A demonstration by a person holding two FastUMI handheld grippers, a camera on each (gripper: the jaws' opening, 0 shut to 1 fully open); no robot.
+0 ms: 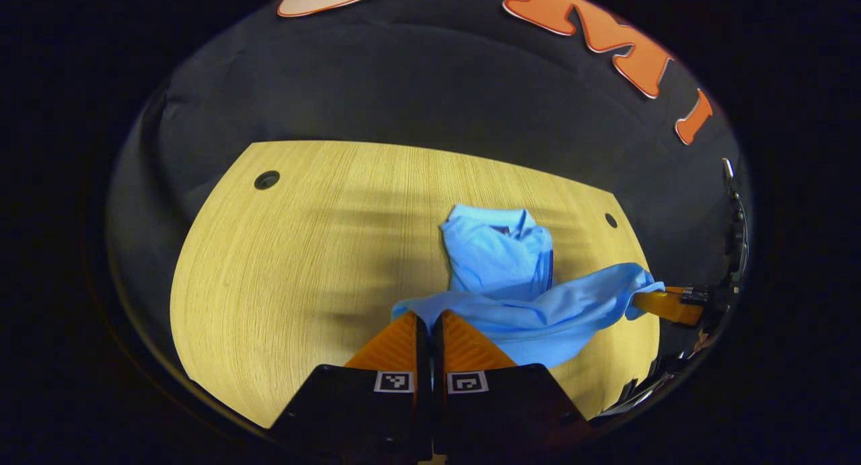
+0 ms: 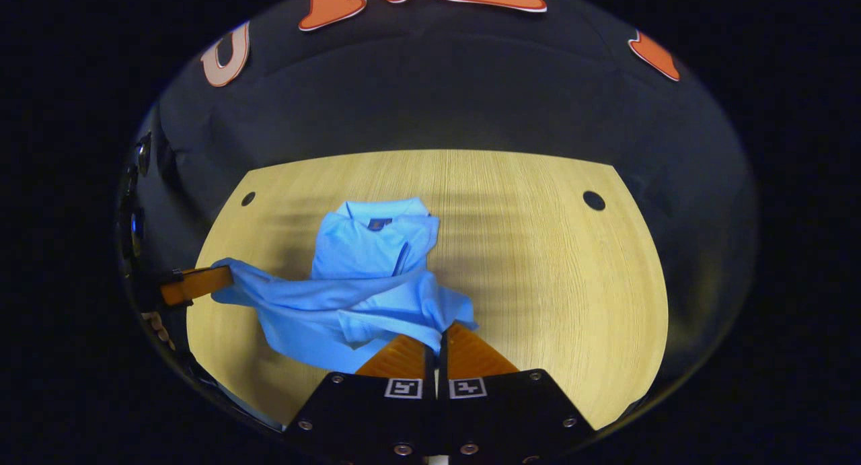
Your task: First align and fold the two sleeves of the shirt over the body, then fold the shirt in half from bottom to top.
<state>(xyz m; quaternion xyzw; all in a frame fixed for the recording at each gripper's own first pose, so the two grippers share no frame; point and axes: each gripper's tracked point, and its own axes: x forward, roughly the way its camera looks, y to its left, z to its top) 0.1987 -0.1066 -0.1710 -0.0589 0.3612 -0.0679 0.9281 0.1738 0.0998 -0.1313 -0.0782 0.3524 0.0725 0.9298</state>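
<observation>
Both views low and close over table (image 1: 282,263), facing wall, sharing shirt (image 1: 498,256)

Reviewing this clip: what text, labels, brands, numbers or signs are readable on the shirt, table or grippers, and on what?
Nothing here can be quoted as readable text.
The neck label inside the collar of the shirt: too small to read.
The square markers on the left gripper and on the right gripper: black-and-white patterns, no words.
</observation>
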